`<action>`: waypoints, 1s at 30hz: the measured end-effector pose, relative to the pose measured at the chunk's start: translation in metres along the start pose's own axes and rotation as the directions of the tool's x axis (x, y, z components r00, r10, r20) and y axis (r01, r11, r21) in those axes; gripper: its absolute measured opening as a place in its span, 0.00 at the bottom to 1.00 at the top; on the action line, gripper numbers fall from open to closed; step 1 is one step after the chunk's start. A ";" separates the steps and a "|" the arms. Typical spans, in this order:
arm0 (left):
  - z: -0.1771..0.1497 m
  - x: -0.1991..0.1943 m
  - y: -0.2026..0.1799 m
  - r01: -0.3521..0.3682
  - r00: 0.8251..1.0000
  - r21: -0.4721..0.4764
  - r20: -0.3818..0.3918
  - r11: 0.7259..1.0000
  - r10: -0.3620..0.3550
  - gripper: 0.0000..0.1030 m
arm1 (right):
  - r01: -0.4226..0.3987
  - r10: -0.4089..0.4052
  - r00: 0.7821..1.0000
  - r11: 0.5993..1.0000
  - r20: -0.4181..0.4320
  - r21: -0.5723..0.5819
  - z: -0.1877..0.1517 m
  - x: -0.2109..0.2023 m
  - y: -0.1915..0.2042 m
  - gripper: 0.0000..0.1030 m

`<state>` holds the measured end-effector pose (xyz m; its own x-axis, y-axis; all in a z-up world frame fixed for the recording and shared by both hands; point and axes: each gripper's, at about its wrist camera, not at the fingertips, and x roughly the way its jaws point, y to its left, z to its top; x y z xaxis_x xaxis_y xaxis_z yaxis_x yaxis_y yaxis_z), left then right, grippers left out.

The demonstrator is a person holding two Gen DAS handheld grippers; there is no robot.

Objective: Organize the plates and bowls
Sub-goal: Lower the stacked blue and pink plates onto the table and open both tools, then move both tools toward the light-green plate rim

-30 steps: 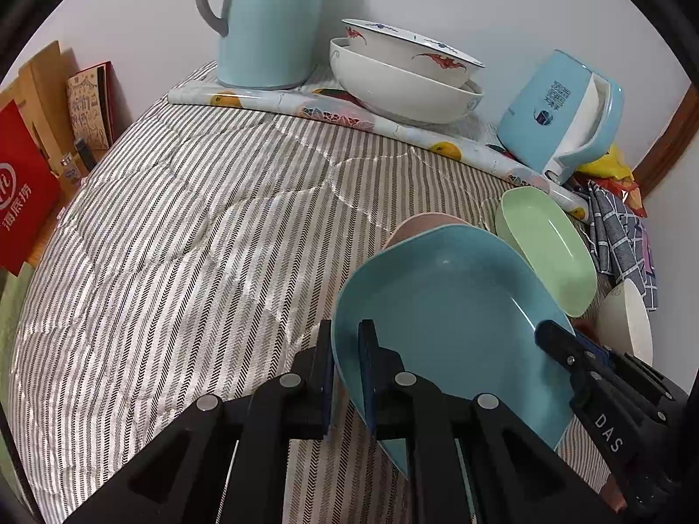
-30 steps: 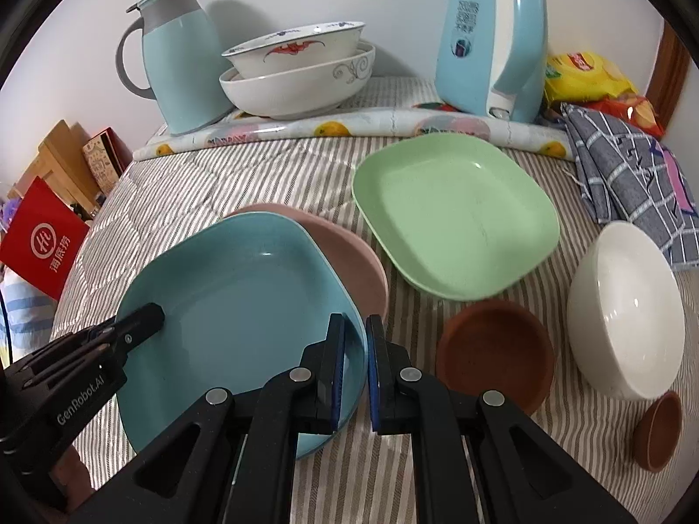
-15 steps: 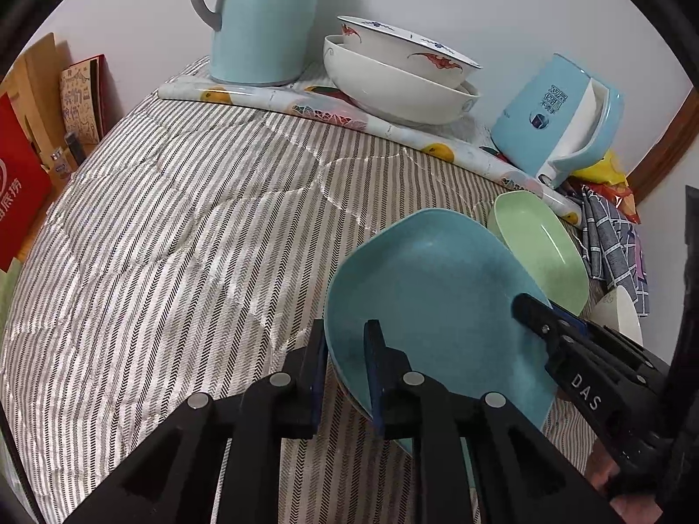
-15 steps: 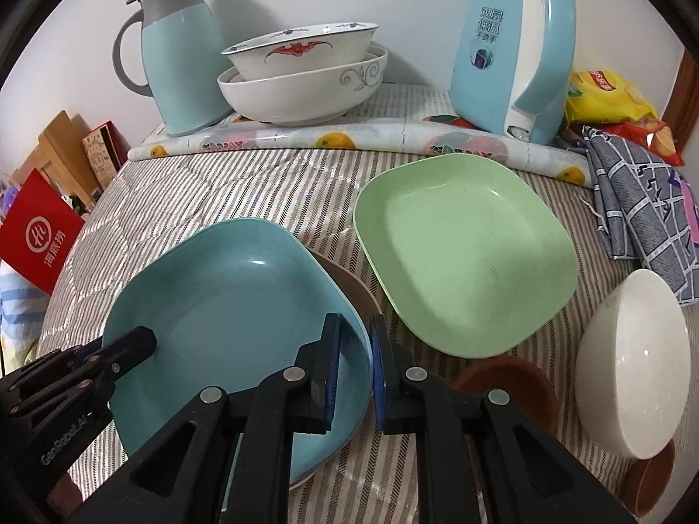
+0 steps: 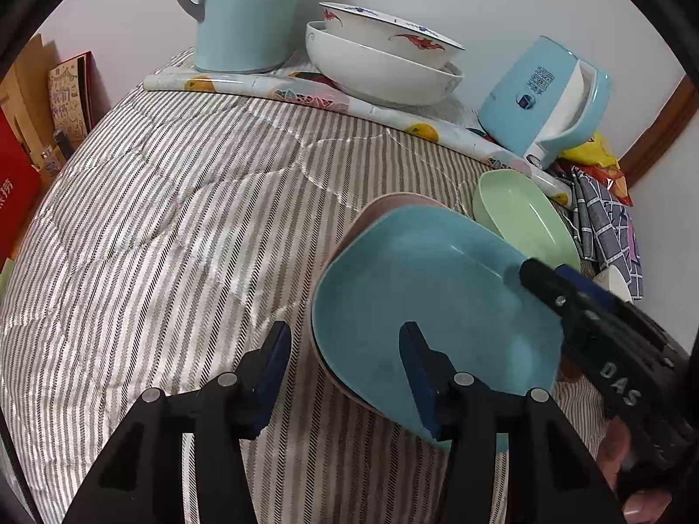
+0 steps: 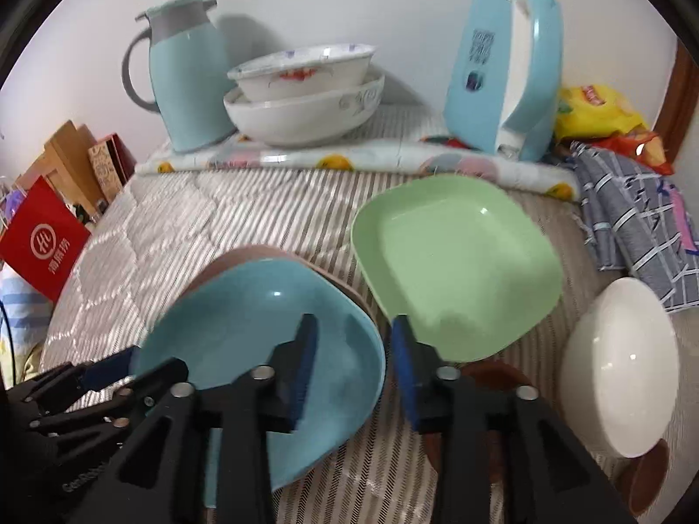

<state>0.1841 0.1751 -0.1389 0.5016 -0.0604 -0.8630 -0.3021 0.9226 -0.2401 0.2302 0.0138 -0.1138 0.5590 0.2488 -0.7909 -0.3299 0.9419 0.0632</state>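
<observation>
A blue square plate [image 5: 428, 297] [image 6: 244, 318] lies on top of a pink plate [image 5: 393, 203] [image 6: 244, 255] on the striped quilt. My left gripper [image 5: 345, 340] straddles the blue plate's left rim; its jaws are opening and the pads stand clear of the rim. My right gripper [image 6: 354, 332] straddles the opposite rim, its jaws opening too, without pressing on it. A green square plate [image 6: 454, 262] lies just to the right, with a white bowl [image 6: 620, 371] beyond it.
Two small brown dishes [image 6: 493, 375] [image 6: 646, 476] sit near the white bowl. At the back stand a blue jug [image 6: 188, 74], two stacked white bowls [image 6: 301, 100] and a blue kettle [image 6: 502, 74]. A checked cloth [image 6: 633, 227] lies right, a red bag [image 6: 39, 240] left.
Both grippers were shut on the blue plate's rims and have now spread their jaws off them. The plate has settled onto the pink plate.
</observation>
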 end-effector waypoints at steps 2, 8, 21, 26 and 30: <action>-0.001 -0.003 -0.003 -0.003 1.000 0.006 0.001 1.000 0.003 0.48 | 0.007 -0.007 1.000 1.000 0.005 -0.001 0.000 -0.006 -0.002 0.42; -0.003 -0.015 -0.006 -0.021 1.000 0.012 0.019 1.000 0.021 0.49 | -0.023 0.023 1.000 0.999 -0.014 0.043 -0.012 -0.019 -0.011 0.43; -0.007 -0.034 -0.002 -0.036 0.998 0.008 0.043 0.999 0.035 0.49 | -0.025 0.029 0.996 0.999 -0.083 0.042 -0.031 0.005 -0.003 0.17; -0.006 -0.040 -0.003 -0.036 0.998 0.008 0.056 0.999 0.035 0.49 | -0.032 0.034 0.999 0.998 -0.043 0.052 -0.030 -0.013 -0.008 0.29; -0.005 -0.046 -0.009 -0.031 0.997 0.025 0.070 0.999 0.029 0.49 | 0.005 -0.005 1.000 0.998 0.012 0.056 -0.027 -0.035 -0.019 0.50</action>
<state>0.1600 0.1673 -0.0993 0.5481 -0.0065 -0.8364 -0.2970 0.9333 -0.2019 0.1964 -0.0193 -0.1040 0.5695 0.2464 -0.7842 -0.2841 0.9542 0.0935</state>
